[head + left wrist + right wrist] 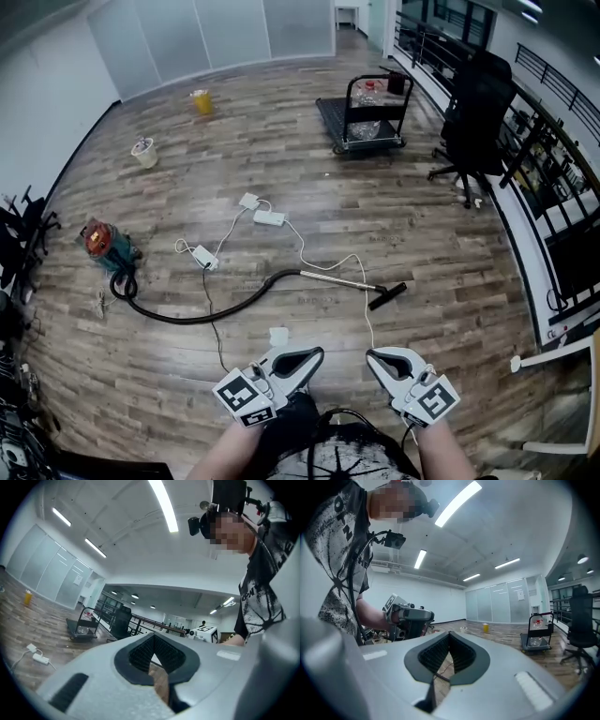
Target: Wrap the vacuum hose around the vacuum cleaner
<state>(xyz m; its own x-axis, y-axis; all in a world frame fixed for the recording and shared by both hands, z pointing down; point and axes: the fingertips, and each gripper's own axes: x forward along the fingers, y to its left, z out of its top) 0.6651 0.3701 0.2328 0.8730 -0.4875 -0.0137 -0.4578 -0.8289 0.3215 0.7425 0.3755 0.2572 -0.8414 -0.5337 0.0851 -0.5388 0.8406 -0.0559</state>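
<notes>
1. The person is holding both grippers low at six o'clock in the head view. The left gripper (pixel 298 361) and the right gripper (pixel 392 360) are sitting side by side and pointing toward twelve o'clock.
2. The left gripper's jaws are pressing together and gripping nothing; only wood floor (pixel 281 159) is showing through the notch behind the pads.
3. The right gripper's jaws are likewise sitting closed and empty.
4. The vacuum cleaner (pixel 104 245), red and teal, is resting on the floor at nine o'clock, well apart from both grippers.
5. The vacuum hose (pixel 202 317) is lying stretched out on the floor, not wrapped. It is curving from the cleaner toward three o'clock and joining a metal wand (pixel 334 279), which is ending in a dark nozzle (pixel 387 296) near the middle of the view.
6. White power strips (pixel 268 217) with trailing cables are lying at twelve o'clock of the hose.
7. A cart (pixel 366 112) is standing at one o'clock, an office chair (pixel 478 103) at two, a yellow bucket (pixel 201 101) at eleven and a white bucket (pixel 143 152) at ten.
</notes>
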